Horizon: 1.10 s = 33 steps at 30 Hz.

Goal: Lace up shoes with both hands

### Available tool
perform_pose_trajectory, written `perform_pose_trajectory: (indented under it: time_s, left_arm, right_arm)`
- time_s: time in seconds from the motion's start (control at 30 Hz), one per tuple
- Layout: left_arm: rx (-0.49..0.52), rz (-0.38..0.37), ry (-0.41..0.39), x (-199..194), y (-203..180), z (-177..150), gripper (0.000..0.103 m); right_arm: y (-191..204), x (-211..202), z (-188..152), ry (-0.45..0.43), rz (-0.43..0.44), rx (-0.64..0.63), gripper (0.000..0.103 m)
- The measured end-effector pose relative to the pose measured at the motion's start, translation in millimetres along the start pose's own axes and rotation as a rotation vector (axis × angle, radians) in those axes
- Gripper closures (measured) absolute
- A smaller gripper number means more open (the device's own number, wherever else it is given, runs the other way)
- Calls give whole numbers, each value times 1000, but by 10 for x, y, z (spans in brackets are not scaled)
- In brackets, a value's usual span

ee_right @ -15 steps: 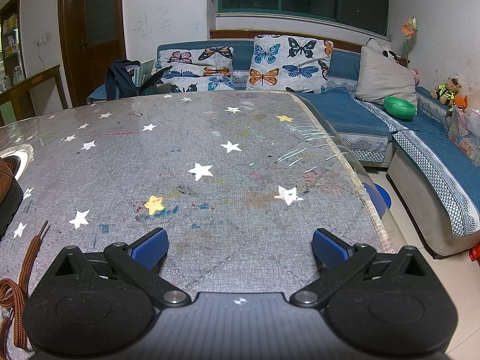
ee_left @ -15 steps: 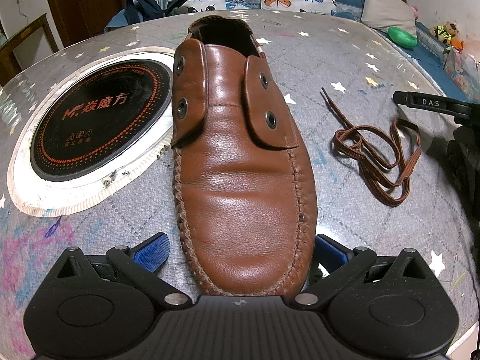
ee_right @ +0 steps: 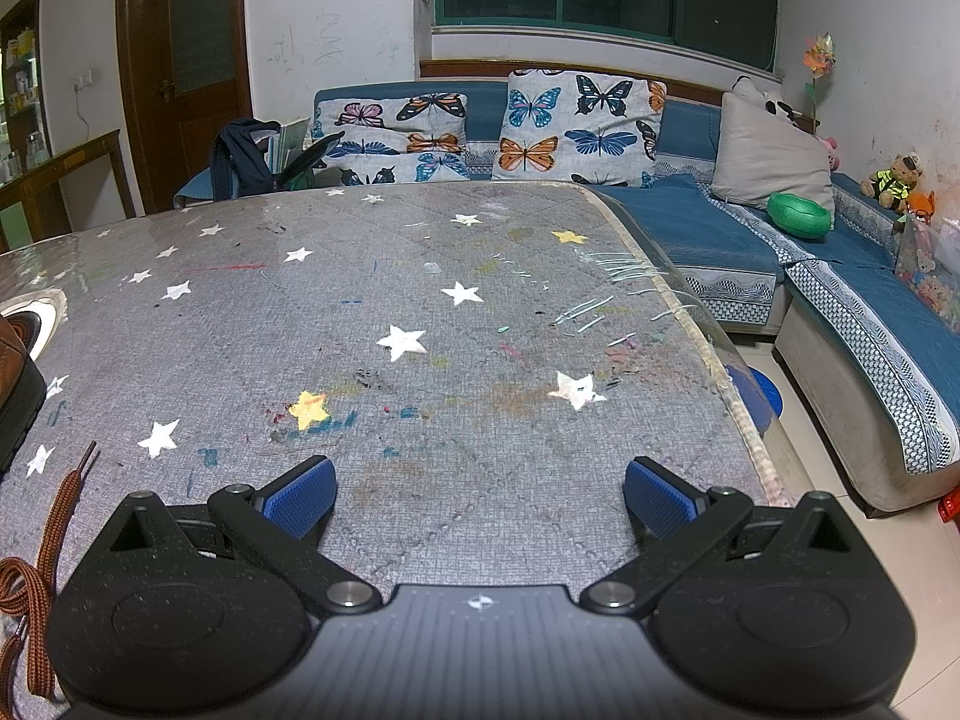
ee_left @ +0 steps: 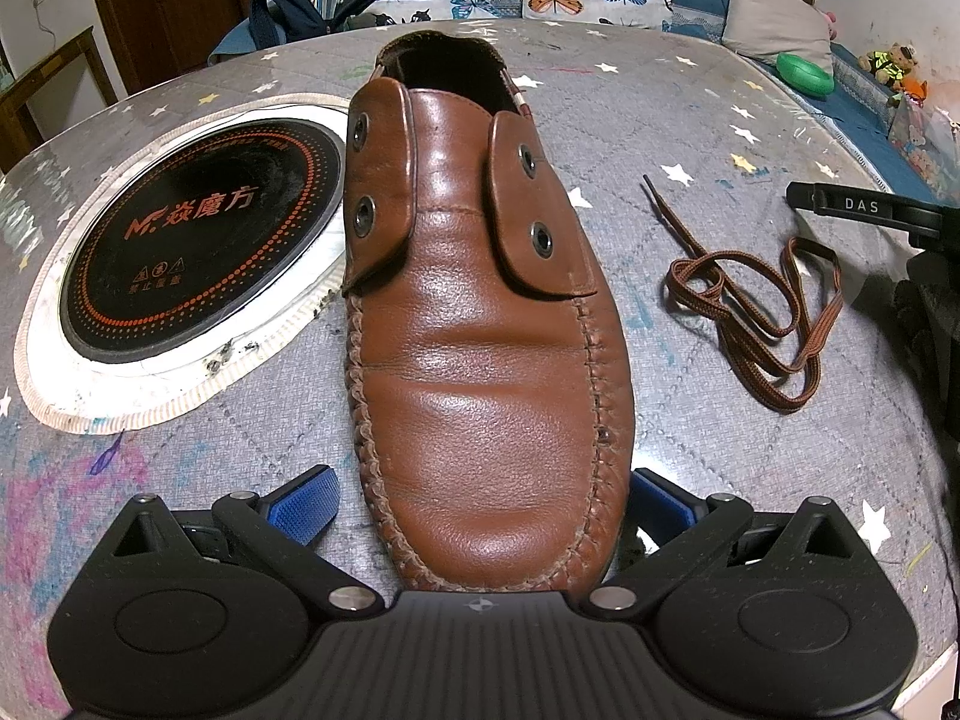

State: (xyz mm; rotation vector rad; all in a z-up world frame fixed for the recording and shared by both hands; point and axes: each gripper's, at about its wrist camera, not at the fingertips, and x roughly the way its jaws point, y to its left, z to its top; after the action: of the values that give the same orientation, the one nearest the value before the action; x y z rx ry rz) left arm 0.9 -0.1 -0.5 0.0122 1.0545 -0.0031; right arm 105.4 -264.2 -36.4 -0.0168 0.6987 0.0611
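Left gripper (ee_left: pixel 480 510) sits with its jaws spread wide, and the toe of the brown leather shoe (ee_left: pixel 480 324) lies right between them, neither blue pad touching the leather. The shoe points away from the jaws across the grey star-print desk (ee_left: pixel 690 420), all four eyelets bare. The brown shoelace (ee_left: pixel 762 306) lies in a loose heap ahead and off to the right of those jaws, apart from the shoe. Left of the shoe, a round black cooktop (ee_left: pixel 198 240) is set into the desk. Right gripper (ee_right: pixel 480 504) is wide open too, holding nothing, bare desk between its pads; one shoelace end trails past its left jaw.
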Motion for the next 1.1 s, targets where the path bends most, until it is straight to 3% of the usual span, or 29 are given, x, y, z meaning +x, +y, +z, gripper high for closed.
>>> perform_pose_trajectory:
  time_s: [1.1]
  left_arm:
    - [4, 1, -4, -11, -9, 8, 0]
  right_arm:
    - [32, 3, 19, 3, 0, 0, 0]
